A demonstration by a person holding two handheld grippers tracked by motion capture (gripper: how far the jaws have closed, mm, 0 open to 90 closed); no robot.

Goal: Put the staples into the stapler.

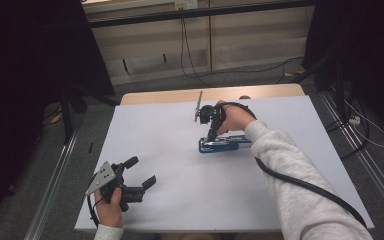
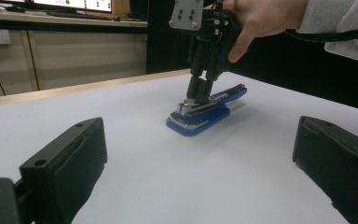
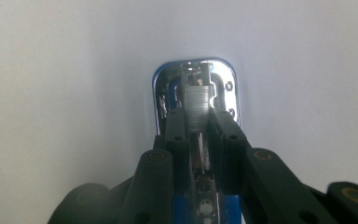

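blue stapler (image 2: pixel 205 112) mid-table (image 1: pixel 155 135), rigid, fairly heavy, slick chrome nose. right gripper (image 3: pixel 199 126) pinches its staple rail from above; gripping the body's sides looks surer. left gripper (image 2: pixel 200 163) spread, idle.

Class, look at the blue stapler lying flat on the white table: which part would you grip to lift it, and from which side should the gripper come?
Grip the blue stapler across its narrow width near the front end, coming straight down from above. It lies flat and long on the white table, so only its two long sides offer parallel faces. The right gripper already stands this way, jaws closed on the metal staple rail.
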